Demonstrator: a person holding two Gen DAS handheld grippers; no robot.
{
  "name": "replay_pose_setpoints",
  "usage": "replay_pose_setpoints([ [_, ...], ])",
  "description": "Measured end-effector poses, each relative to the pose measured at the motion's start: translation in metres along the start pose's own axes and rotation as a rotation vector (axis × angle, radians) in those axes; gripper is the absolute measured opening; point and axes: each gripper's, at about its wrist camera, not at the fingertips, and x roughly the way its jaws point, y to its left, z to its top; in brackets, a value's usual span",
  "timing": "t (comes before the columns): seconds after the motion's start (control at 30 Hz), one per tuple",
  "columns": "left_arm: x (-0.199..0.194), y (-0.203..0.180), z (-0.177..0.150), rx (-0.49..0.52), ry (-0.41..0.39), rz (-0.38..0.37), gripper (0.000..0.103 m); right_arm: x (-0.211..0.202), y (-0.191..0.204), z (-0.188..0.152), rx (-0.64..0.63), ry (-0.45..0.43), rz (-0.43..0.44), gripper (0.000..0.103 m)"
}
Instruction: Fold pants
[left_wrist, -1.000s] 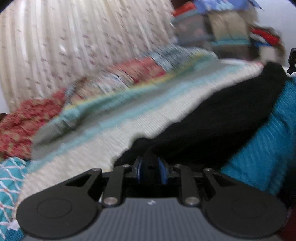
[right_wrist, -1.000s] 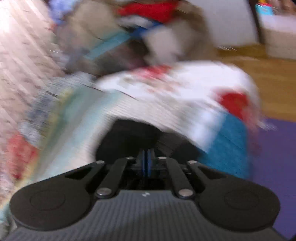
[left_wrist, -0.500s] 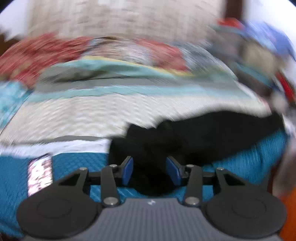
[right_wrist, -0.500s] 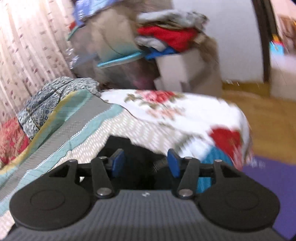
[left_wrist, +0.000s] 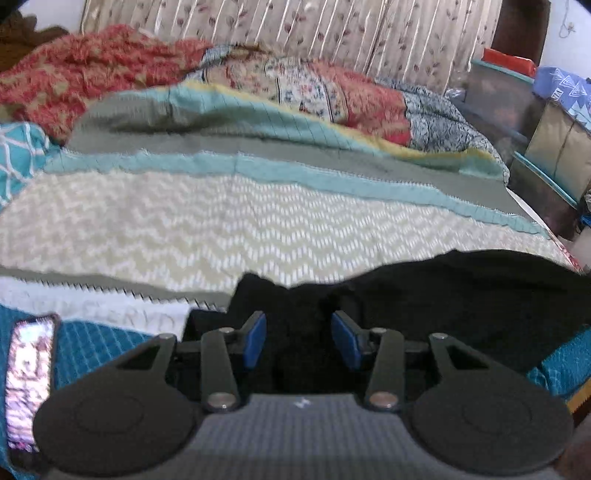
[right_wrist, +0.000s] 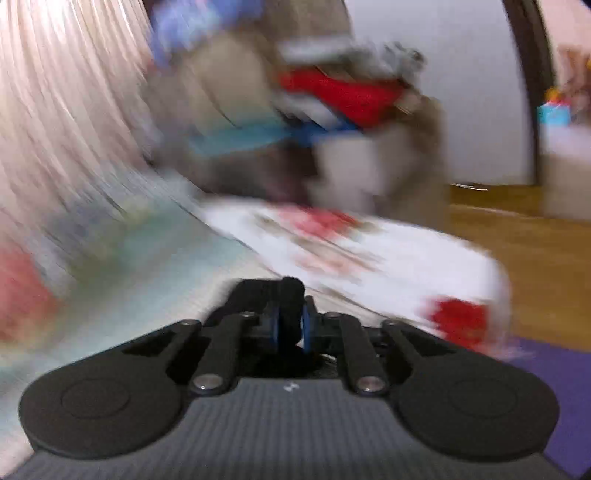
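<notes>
Left claw (left_wrist: 298, 343): blue pads (left_wrist: 253, 341) stand apart, black cloth of the pants (left_wrist: 461, 295) lying in the gap but neither pad pressing on it. Jaws have opened within the last second and now sit part-way wide. Right claw (right_wrist: 290, 326): pads close together with a fold of the pants (right_wrist: 290, 291) pinched between them, bunched and standing up just past the tips; its jaws have just been closing. That view is heavily smeared by motion.

Pants: black, lying on the bed at its near edge, running from the left claw out toward the right side of the left wrist view, over a teal quilted cover (left_wrist: 96, 347). A phone (left_wrist: 29, 380) with a lit screen lies on the teal cover to the left, apart from the pants.

Beyond the pants: cream chevron-patterned bedspread (left_wrist: 221, 229), then a grey and aqua striped band, then a rumpled red and floral quilt (left_wrist: 314, 88) along the far side. Pleated flowered curtain (left_wrist: 295, 33) behind the bed. Stacked storage boxes (left_wrist: 517, 96) at far right. Right wrist view shows a white floral sheet (right_wrist: 351, 251) over the bed corner, wooden floor (right_wrist: 535, 240) past it.
</notes>
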Motion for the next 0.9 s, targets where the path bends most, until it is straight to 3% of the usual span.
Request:
replay_pose_setpoints([
  [0.03, -0.001, 0.003, -0.004, -0.015, 0.0, -0.001, 0.041, 0.01, -0.003, -0.006, -0.03, 0.056, -0.085, 0.039],
  [0.07, -0.004, 0.007, -0.007, -0.037, -0.004, -0.001, 0.041, 0.016, -0.008, -0.012, -0.031, 0.087, -0.174, 0.039],
  [0.1, -0.009, 0.014, -0.009, -0.064, -0.012, -0.002, 0.042, 0.011, -0.016, -0.015, 0.01, 0.07, -0.198, 0.039],
  [0.17, -0.02, 0.029, -0.011, -0.125, -0.029, -0.002, 0.045, -0.015, -0.027, -0.02, 0.149, -0.013, -0.116, 0.04],
  [0.23, -0.029, 0.048, -0.012, -0.188, -0.034, 0.007, 0.047, -0.033, -0.016, -0.024, 0.166, -0.032, -0.033, 0.04],
  [0.33, -0.035, 0.076, -0.015, -0.308, -0.036, -0.014, 0.047, -0.05, 0.037, -0.036, 0.042, 0.029, 0.19, 0.041],
  [0.47, -0.029, 0.103, -0.017, -0.457, -0.043, -0.11, 0.048, -0.071, 0.138, -0.075, -0.157, 0.223, 0.553, 0.041],
  [0.6, -0.012, 0.109, -0.012, -0.476, -0.014, -0.172, 0.06, -0.111, 0.25, -0.138, -0.41, 0.422, 0.9, 0.042],
  [0.67, -0.001, 0.109, -0.008, -0.468, 0.025, -0.171, 0.062, -0.142, 0.302, -0.176, -0.554, 0.506, 1.087, 0.049],
  [0.77, -0.002, 0.117, -0.007, -0.496, 0.009, -0.176, 0.062, -0.193, 0.352, -0.217, -0.762, 0.544, 1.279, 0.073],
  [0.9, -0.024, 0.138, -0.016, -0.561, -0.078, -0.177, 0.063, -0.248, 0.391, -0.251, -1.035, 0.505, 1.451, 0.082],
])
